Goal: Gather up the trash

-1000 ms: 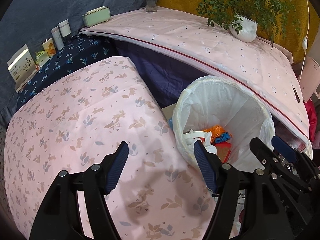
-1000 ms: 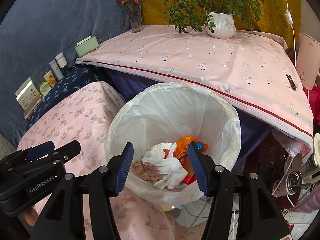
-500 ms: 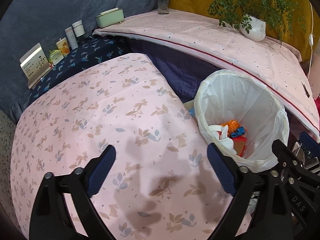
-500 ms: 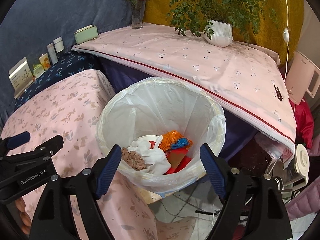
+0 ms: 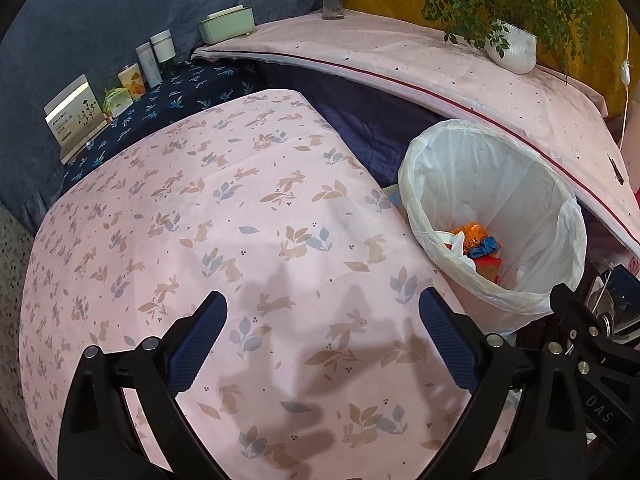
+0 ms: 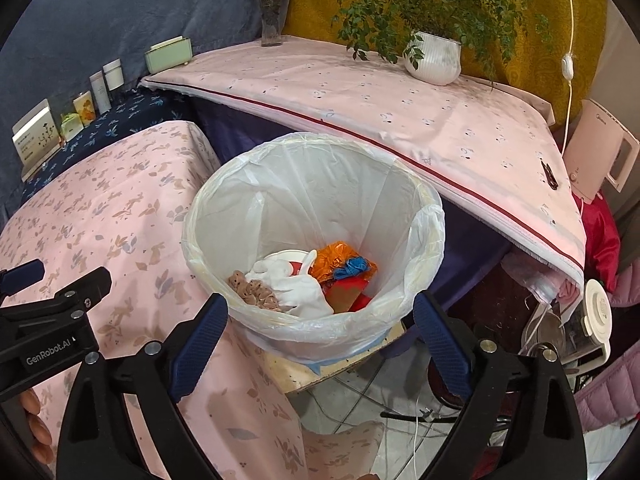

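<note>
A bin lined with a white bag (image 6: 320, 184) stands beside the table, and shows at the right in the left wrist view (image 5: 532, 184). Inside it lie a white glove (image 6: 296, 284), an orange wrapper (image 6: 338, 260), a brown crumpled scrap (image 6: 252, 292) and a red carton (image 6: 348, 294). My right gripper (image 6: 320, 302) hangs over the bin's near rim. Its jaws are opening, and nothing is between them. My left gripper (image 5: 322, 300) hovers over the rabbit-print tablecloth (image 5: 240, 208). Its jaws are opening too, with nothing between them. No loose trash shows on the cloth.
A higher surface under a pink cloth (image 6: 360, 92) runs behind the bin, bearing a potted plant (image 6: 432, 60), a flower vase (image 6: 274, 20) and a green box (image 6: 168, 54). Jars and cards (image 5: 136, 72) line the far left. A kettle (image 6: 600, 160) and cables crowd the right floor.
Both grippers' jaws have spread much wider. The left gripper has swung away from the bin over the tablecloth. The right gripper has drawn back a little from the bin.
</note>
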{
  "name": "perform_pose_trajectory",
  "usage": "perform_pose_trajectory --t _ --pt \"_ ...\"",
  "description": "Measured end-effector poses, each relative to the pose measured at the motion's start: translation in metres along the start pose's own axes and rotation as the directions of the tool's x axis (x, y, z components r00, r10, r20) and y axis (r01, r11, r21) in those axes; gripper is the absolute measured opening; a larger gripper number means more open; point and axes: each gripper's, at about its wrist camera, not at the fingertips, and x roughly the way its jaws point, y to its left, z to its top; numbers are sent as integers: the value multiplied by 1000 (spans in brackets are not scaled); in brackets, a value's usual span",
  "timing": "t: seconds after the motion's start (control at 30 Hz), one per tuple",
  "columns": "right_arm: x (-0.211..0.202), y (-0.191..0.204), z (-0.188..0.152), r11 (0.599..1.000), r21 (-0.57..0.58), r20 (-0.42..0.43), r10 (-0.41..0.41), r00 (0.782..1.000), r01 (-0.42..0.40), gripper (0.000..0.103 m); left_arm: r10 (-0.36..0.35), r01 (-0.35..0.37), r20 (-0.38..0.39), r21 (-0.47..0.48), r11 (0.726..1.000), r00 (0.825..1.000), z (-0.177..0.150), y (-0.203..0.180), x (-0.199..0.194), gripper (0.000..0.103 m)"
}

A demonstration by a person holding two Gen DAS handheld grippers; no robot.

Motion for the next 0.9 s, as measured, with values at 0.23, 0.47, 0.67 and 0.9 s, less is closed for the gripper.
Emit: perform_pose_trajectory --t 0.23,0.47,0.67,0.9 --pt "2 -7 -4 1000 25 -13 -7 1000 7 90 4 -4 -10 7 1000 1000 -6 -5 3 93" --pt "3 -16 -7 999 45 -22 -13 1000 14 90 12 -11 -10 9 1000 1000 -8 -7 5 93" --pt "5 -21 -8 998 50 -41 -21 999 23 90 10 -10 -7 7 1000 1000 -9 -10 5 93" --pt "4 -23 -7 998 53 -38 -24 999 26 90 18 -18 -7 22 1000 1000 -6 -18 5 93"
